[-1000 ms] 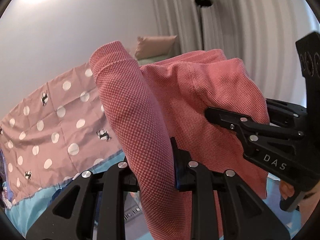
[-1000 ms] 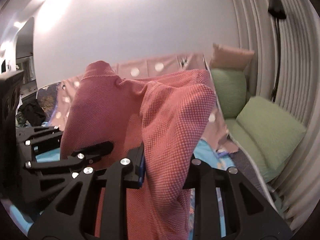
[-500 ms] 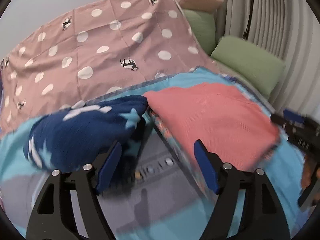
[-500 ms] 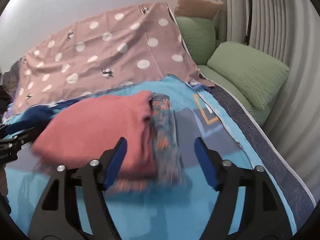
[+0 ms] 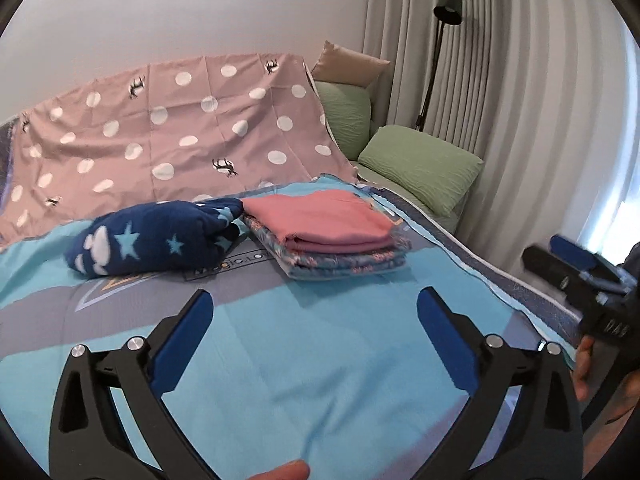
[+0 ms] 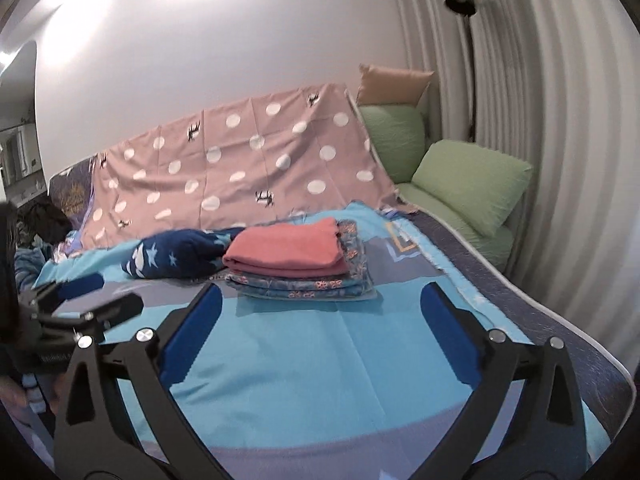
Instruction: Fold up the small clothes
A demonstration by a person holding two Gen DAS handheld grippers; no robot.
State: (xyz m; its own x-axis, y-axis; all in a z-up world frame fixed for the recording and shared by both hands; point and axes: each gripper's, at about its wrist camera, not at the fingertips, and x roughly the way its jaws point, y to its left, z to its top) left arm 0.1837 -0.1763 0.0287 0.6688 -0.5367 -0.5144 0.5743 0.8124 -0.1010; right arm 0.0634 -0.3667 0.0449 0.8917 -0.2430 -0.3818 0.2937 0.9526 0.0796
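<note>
On blue bedspread (image 5: 280,360), folded pink garment (image 5: 320,220) atop floral stack (image 5: 344,264), both hand-held grippers released.

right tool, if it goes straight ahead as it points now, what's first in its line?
Probably the folded stack: the right tool is open, with bare blue bedsheet between it and the patterned folded cloth, topped by the pink folded garment. If pitched downward, it could meet the sheet first; depth is unclear.
</note>
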